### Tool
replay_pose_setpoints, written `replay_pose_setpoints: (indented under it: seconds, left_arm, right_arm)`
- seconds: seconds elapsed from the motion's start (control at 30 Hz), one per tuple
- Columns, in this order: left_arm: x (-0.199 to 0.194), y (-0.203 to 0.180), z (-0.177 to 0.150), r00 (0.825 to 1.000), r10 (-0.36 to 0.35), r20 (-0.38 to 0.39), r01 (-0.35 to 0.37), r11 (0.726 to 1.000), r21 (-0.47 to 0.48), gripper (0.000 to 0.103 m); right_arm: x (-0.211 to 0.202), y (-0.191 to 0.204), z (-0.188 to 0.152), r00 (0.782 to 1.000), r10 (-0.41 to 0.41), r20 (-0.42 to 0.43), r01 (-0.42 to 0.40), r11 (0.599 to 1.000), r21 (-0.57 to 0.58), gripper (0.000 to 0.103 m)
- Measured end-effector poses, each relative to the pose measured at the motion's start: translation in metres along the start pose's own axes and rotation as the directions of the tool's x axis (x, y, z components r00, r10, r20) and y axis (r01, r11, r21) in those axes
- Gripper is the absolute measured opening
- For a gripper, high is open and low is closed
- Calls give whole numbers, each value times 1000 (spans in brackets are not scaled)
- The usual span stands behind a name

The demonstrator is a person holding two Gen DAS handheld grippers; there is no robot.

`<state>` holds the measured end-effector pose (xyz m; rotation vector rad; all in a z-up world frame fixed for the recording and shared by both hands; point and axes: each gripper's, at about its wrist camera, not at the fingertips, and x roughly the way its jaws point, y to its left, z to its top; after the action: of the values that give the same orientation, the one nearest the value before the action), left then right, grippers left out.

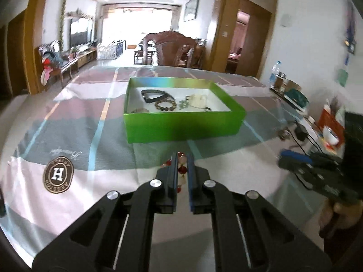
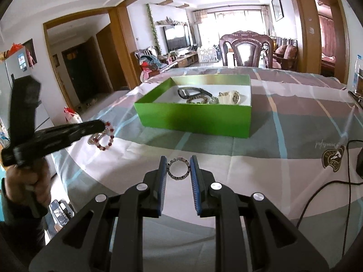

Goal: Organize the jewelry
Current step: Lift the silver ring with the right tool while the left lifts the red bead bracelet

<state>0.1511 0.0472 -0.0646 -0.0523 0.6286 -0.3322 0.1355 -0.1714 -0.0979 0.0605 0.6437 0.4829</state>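
Note:
My left gripper (image 1: 182, 158) is shut on a red and pale bead bracelet (image 1: 182, 170), held above the tablecloth in front of the green box (image 1: 181, 127). The right wrist view shows the same bracelet (image 2: 105, 139) hanging from the left gripper (image 2: 103, 125). The box (image 2: 192, 119) holds several pieces: a black bangle (image 1: 150, 95), a brown bead bracelet (image 1: 165, 105) and a cream piece (image 1: 199, 100). My right gripper (image 2: 178, 166) is open around a silver ring-shaped bracelet (image 2: 178, 167) lying on the cloth.
A patterned cloth (image 1: 68, 136) covers the table. Bottles, jars and boxes (image 1: 292, 90) crowd the right edge, with black cables (image 2: 329, 192). A wooden chair (image 2: 246, 49) stands behind the table. The right gripper shows at the right (image 1: 317, 170).

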Motion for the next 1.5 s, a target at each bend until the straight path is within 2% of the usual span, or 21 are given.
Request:
replay_pose_setpoints:
  seconds: [0.2, 0.33, 1.5]
  left_arm:
    - [-13, -3, -18, 1000, 9, -13, -10, 999, -39, 8]
    - [-8, -9, -26, 999, 22, -28, -22, 1000, -19, 8]
    - [-2, -7, -29, 999, 16, -48, -17, 1000, -24, 8]
  right_arm:
    - [-1, 5, -4, 1000, -13, 15, 13, 1000, -2, 21]
    - [-1, 7, -8, 1000, -19, 4, 19, 1000, -2, 21]
    - [2, 1, -14, 999, -38, -9, 38, 999, 15, 21]
